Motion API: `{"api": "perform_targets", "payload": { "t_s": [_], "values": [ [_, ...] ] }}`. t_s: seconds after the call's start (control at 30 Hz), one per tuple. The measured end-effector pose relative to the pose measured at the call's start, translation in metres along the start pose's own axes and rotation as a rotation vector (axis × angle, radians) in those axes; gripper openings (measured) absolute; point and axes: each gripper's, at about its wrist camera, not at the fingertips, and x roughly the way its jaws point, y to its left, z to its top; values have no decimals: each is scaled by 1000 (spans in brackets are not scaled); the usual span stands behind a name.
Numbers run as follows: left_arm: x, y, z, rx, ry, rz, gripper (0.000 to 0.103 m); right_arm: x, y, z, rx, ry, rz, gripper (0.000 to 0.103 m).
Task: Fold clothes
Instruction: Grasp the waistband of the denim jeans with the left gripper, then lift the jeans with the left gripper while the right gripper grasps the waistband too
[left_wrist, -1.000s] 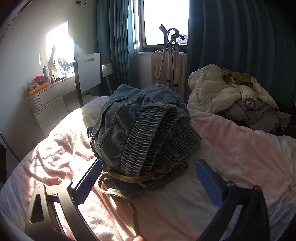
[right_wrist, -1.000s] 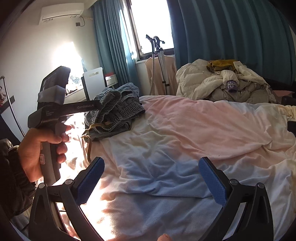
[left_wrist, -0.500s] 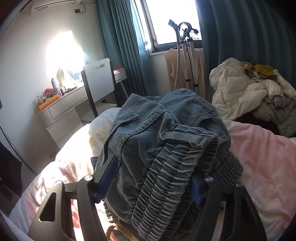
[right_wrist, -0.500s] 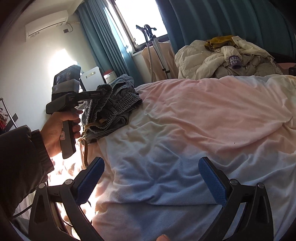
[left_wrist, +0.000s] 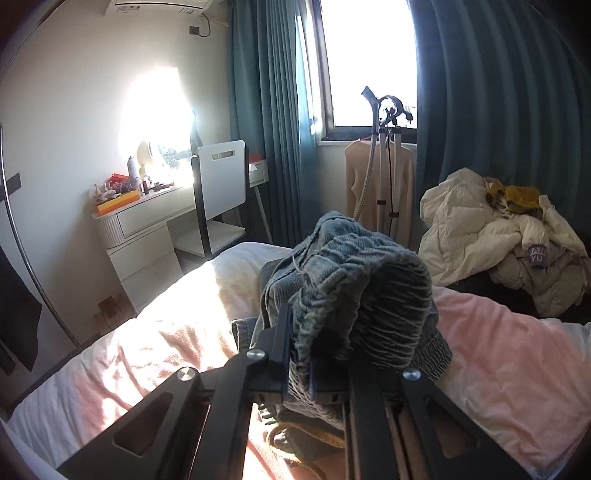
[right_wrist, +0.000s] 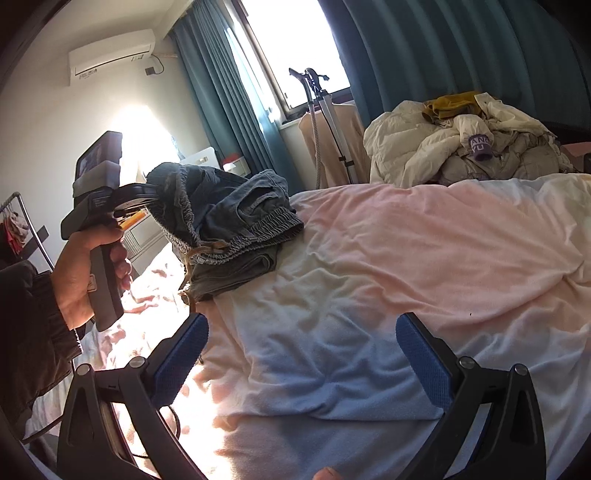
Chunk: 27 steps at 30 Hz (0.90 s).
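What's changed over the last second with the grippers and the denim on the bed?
The left gripper, open a second ago, closed on the elastic waistband of the grey-blue denim garment and lifted that edge off the pink and white bedsheet; the rest of the garment stayed heaped on the bed. The right gripper stayed open and empty over the sheet. The cream jacket pile is unchanged.

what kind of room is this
Most likely a bedroom in a home: a bed with a pink and white cover, a dressing table crowded with toiletries, and a pile of jackets beside teal curtains.
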Motion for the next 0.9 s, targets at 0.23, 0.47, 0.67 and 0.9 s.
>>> {"api": "perform_targets", "payload": {
  "t_s": [0.23,0.47,0.67,0.9],
  "values": [
    [-74,33,-26,-96,13,-77,7,-20,4,5,16,-23,53,103],
    [-125,61,-75,-183,40,-140,7,-35,8,2,47,7,182,103],
    [-128,96,-114,-281,76,-148,7,-32,14,-9,68,76,269,103],
    [-104,115,-137,-357,97,-146,7,-7,-3,-25,222,189,417,102]
  ]
}}
